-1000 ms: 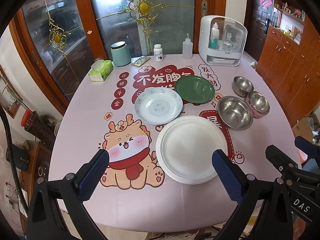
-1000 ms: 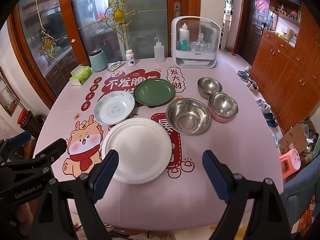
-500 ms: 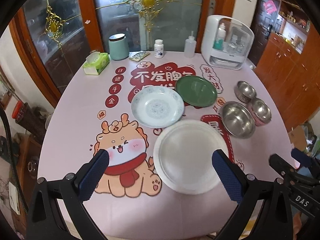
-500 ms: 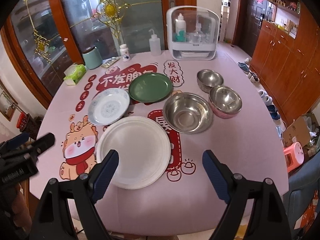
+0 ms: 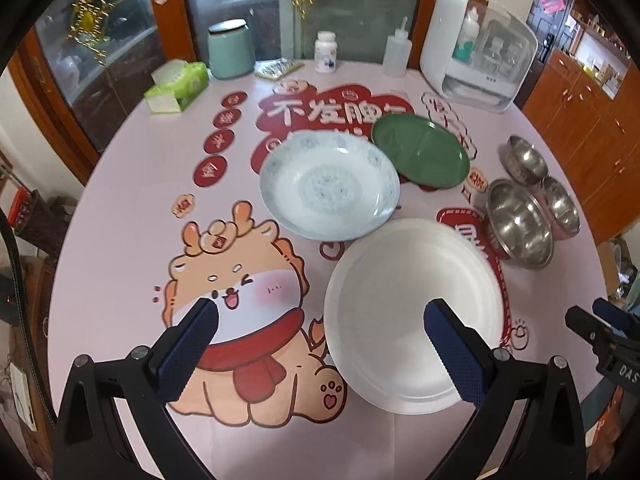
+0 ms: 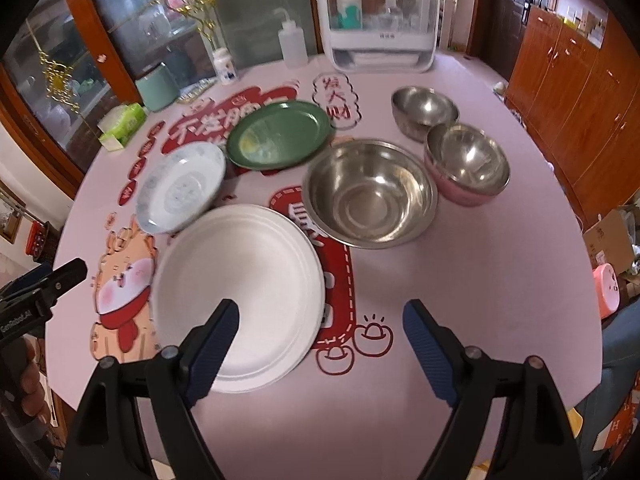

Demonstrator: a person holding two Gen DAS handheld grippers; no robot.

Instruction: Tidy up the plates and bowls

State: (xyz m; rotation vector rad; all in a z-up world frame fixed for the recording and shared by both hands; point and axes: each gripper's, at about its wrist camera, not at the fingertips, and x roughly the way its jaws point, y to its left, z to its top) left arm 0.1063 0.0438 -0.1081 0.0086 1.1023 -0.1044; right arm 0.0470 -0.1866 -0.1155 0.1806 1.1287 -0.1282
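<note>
A large white plate (image 5: 412, 312) (image 6: 240, 288) lies nearest me on the pink table. Behind it lie a pale blue patterned plate (image 5: 328, 188) (image 6: 180, 188) and a green plate (image 5: 420, 152) (image 6: 280, 136). To the right stand a large steel bowl (image 5: 520, 228) (image 6: 372, 196), a pink-sided steel bowl (image 5: 560, 212) (image 6: 468, 164) and a small steel bowl (image 5: 524, 160) (image 6: 424, 110). My left gripper (image 5: 320, 344) is open and empty above the white plate's near left edge. My right gripper (image 6: 320, 344) is open and empty above the white plate's right edge.
At the table's back stand a white sterilizer box (image 5: 476, 48) (image 6: 380, 16), a squeeze bottle (image 5: 398, 54) (image 6: 292, 44), a pill bottle (image 5: 326, 52), a teal canister (image 5: 230, 48) and a green tissue pack (image 5: 176, 86). Wooden cabinets (image 6: 568, 80) line the right.
Both grippers have moved forward and down toward the table, so the plates and bowls appear closer. Both stay open. Nothing on the table has moved.
</note>
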